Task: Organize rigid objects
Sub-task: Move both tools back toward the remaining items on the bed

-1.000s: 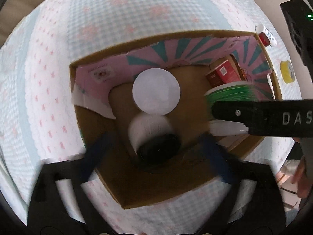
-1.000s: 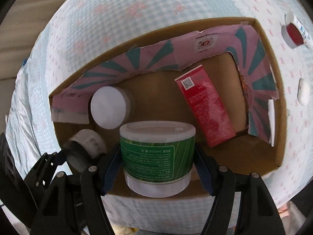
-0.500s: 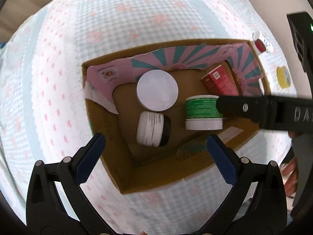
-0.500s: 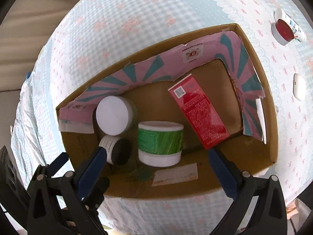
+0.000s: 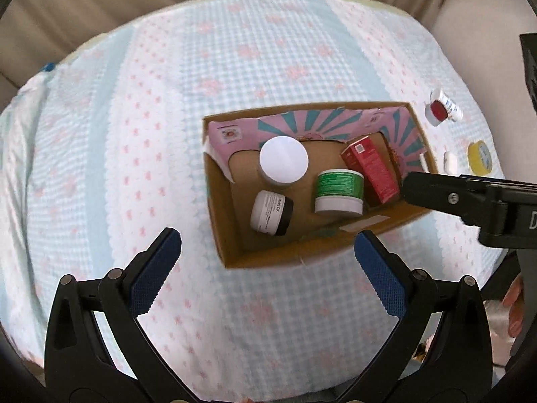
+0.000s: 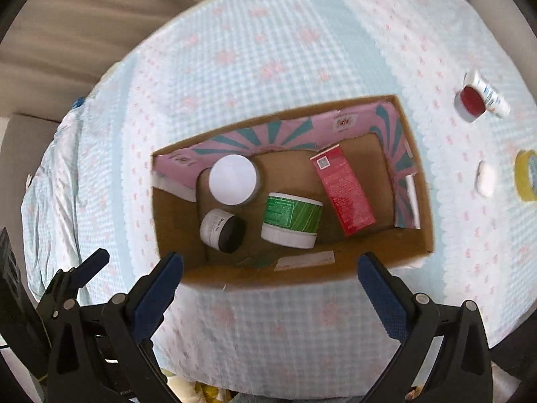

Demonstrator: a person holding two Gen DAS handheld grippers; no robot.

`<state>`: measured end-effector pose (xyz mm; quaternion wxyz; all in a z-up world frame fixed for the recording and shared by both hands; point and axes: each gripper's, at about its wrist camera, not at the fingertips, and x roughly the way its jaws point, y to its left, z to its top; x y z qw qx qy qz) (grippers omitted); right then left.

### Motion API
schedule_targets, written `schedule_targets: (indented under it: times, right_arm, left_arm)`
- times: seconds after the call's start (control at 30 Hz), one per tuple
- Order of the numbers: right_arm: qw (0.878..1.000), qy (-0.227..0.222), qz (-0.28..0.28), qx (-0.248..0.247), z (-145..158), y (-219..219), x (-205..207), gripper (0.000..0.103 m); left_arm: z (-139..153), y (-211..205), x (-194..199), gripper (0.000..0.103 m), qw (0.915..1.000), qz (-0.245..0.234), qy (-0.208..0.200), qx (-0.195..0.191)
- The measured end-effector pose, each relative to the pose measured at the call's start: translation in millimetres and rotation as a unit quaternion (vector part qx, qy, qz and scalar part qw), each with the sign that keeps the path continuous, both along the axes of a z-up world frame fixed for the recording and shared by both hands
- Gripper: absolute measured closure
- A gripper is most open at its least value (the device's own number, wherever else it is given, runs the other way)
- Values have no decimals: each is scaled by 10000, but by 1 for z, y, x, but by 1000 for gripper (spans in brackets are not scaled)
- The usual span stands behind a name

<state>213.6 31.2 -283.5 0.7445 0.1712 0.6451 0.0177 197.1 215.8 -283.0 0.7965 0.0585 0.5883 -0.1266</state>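
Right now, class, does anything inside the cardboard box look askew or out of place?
Yes. The small white jar with the black lid lies tipped on its side in the cardboard box, beside the upright white-lidded jar and green tub. The red carton lies flat.

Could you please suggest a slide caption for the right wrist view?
Open right tool above a cardboard box holding three jars and a red carton.

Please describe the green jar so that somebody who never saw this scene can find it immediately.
Look inside the open cardboard box standing on the checked tablecloth. The green jar stands near the middle of its floor, between the red carton and a small jar lying on its side. It alone has a green label, with white lid and base.
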Motion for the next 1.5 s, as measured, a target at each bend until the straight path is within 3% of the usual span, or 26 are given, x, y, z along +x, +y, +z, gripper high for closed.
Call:
schedule_targets:
  times: [0.13, 0.2, 0.37, 0.57, 0.87, 1.0, 1.17, 1.33, 1.5]
  right_arm:
    - [9989, -321, 226, -246, 41, -2, -17, 0]
    - [9962, -576, 441, -478, 67, -4, -29, 0]
    - [9823, -1354, 729, -1073, 130, -23, -64, 0]
    - [9795, -1728, 138, -1027, 165, -84, -94, 0]
    - [9608, -2091, -661, -1698, 186, -219, -142, 0]
    - [9607, -1970, -886, -1745, 174, -279, -148, 0]
    - [9648, -1693, -1117, -1673, 136, -350, -142, 0]
    - [9610, -1747, -1389, -1630, 91, -390, -136, 0]
    - [9591, -1718, -1486, -1690, 25, -405, -128, 0]
  left_arm:
    - [40, 1, -19, 0, 9997, 188, -118, -35]
    - [70, -1, -31, 0, 9989, 240, -336, -236]
    - [118, -29, -50, 0, 9958, 207, -739, -501]
    - [152, -91, -60, 0, 9922, -122, -1156, -453]
    - [185, -230, -61, 0, 9765, -340, -2043, -595]
    - [173, -296, -44, 0, 9768, -517, -1987, -608]
    - [132, -364, -18, 0, 9813, -761, -1707, -458]
    - [56, -413, 15, 0, 9853, -971, -1347, -394]
    - [-21, -442, 43, 0, 9859, -1231, -1112, -220]
